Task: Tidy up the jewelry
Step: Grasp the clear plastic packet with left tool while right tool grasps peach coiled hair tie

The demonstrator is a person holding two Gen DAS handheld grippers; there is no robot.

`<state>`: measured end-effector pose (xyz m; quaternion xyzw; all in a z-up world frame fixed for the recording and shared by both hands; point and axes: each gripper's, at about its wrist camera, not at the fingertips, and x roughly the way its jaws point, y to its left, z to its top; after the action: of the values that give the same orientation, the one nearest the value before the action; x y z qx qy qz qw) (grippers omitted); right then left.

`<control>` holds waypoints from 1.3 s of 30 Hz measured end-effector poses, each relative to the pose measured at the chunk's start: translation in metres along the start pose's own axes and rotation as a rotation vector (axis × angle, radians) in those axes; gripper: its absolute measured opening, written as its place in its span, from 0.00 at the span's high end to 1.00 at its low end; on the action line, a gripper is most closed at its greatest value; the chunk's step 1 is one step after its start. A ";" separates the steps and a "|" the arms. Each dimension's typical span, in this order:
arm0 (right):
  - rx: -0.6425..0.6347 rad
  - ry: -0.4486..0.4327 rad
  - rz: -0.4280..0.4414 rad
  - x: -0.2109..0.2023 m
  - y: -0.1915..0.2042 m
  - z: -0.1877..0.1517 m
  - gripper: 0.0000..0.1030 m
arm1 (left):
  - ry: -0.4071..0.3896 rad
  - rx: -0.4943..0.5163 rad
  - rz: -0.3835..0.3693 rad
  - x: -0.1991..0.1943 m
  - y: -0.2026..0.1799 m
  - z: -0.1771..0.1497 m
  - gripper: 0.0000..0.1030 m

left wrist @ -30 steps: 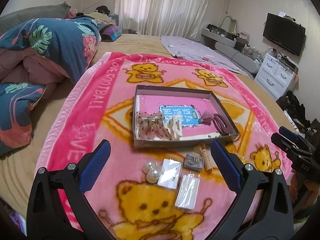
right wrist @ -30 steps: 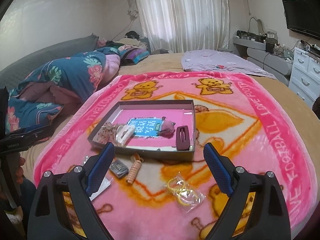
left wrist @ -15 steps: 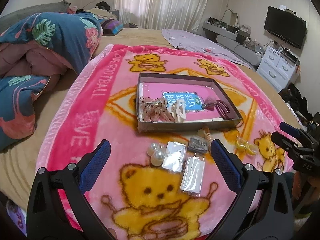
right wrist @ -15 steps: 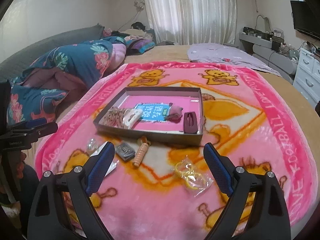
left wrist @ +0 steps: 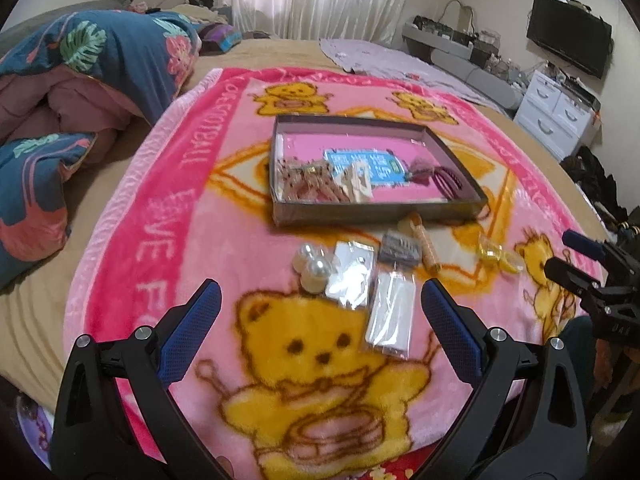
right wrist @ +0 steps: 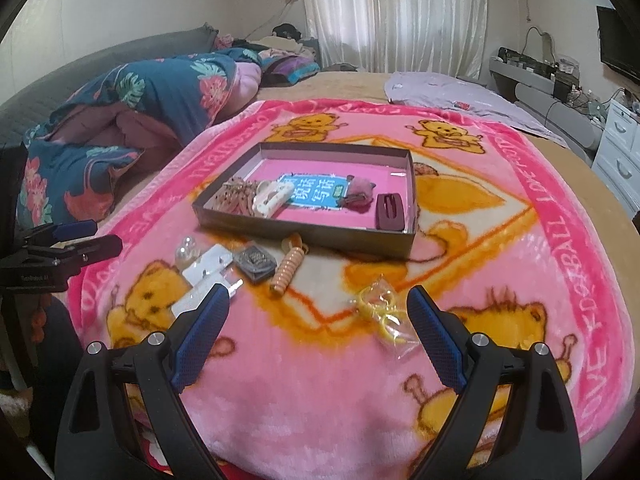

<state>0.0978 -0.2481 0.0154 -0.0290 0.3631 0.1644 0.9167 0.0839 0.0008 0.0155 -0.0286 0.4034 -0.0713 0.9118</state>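
Observation:
A shallow grey box [left wrist: 372, 213] [right wrist: 304, 232] with a pink floor lies mid-blanket and holds hair clips, a white clip, a pink scrunchie and a maroon clip [right wrist: 389, 211]. In front of it lie pearl pieces [left wrist: 314, 266], two clear packets [left wrist: 391, 314], a grey comb clip [left wrist: 400, 247] [right wrist: 255, 264], a beige ribbed clip [right wrist: 287, 269] and a bag of yellow rings [left wrist: 498, 257] [right wrist: 384, 312]. My left gripper [left wrist: 318, 298] is open and empty, well short of the packets. My right gripper [right wrist: 318, 300] is open and empty, near the yellow rings.
The pink bear blanket [left wrist: 168, 216] covers a bed. A blue floral duvet [left wrist: 80, 80] is heaped at the left. A white drawer unit [left wrist: 556, 112] and a TV [left wrist: 568, 34] stand at the right.
Both grippers have pulled back and risen from the box, so more of the blanket's near side shows. Nothing on the blanket has moved. Both stay open.

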 end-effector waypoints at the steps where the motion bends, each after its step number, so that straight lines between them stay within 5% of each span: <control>1: -0.001 0.003 -0.001 0.000 0.000 -0.001 0.13 | 0.009 0.008 -0.003 0.002 -0.002 -0.003 0.09; 13: 0.037 0.028 -0.035 0.003 -0.020 -0.012 0.13 | 0.109 0.072 -0.068 0.026 -0.024 -0.032 0.09; 24: 0.097 0.042 -0.031 0.009 -0.038 -0.017 0.13 | 0.114 0.122 -0.082 0.050 -0.049 -0.038 0.12; 33: 0.096 0.053 0.035 0.026 -0.034 0.001 0.13 | 0.136 0.119 -0.069 0.073 -0.053 -0.035 0.28; 39: 0.036 0.088 0.070 0.053 -0.015 0.018 0.14 | 0.174 0.121 -0.070 0.087 -0.053 -0.038 0.58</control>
<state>0.1501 -0.2445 -0.0081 -0.0068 0.4066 0.1881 0.8940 0.1077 -0.0651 -0.0675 0.0186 0.4746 -0.1297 0.8704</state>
